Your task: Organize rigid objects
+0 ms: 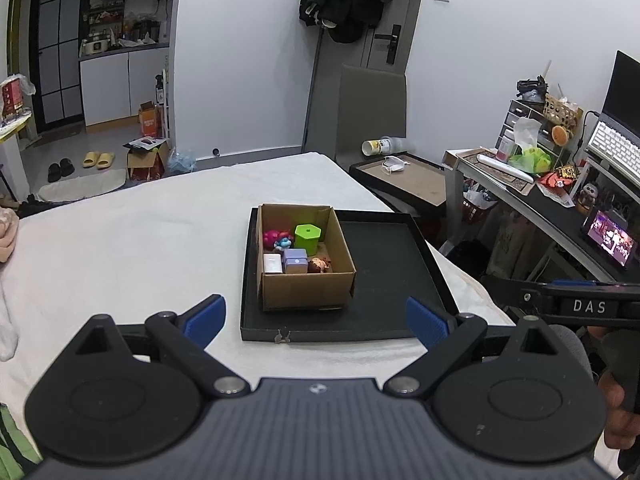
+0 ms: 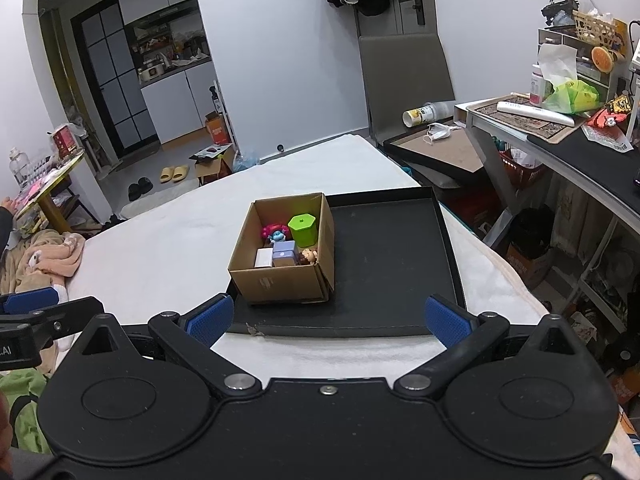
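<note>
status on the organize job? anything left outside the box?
Looks near done. The cardboard box on the black tray holds the green container, purple box, white block and small figures. Nothing in hand: left claw and right claw are both open and empty. No loose items visible on the tray.

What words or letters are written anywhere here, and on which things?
"DAS" – white letters on the black body of the right gripper, seen from the left wrist view.
".AI" – cut-off letters on the left gripper, at the edge of the right wrist view.
Cardboard box: a faint mark on its front, too blurred to read.
Paper cup lying on its side: print too small to read.
</note>
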A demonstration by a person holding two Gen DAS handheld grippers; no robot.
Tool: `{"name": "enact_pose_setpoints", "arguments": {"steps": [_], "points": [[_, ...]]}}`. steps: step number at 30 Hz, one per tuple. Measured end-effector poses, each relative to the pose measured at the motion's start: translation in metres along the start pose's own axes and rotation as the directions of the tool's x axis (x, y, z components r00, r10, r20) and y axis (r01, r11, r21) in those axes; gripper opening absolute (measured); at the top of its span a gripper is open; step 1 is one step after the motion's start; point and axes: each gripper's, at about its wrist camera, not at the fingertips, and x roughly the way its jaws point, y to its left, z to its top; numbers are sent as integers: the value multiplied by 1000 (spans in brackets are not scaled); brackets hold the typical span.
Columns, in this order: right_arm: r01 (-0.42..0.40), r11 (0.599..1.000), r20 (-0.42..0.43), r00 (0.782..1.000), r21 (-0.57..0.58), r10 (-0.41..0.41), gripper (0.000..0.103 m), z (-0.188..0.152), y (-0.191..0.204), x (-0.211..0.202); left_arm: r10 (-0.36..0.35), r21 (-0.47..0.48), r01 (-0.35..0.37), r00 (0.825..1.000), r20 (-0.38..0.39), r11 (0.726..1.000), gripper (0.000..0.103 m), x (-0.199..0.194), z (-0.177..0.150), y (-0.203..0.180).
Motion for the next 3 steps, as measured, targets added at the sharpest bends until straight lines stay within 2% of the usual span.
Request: {"name": "enact_pose_setpoints", "arguments": {"steps": [3], "points": [[4, 1000, -3, 1000, 3, -4, 103, -1, -2, 3, -9, -1, 9, 1000, -3, 1000, 96, 2, 0, 1]]}}
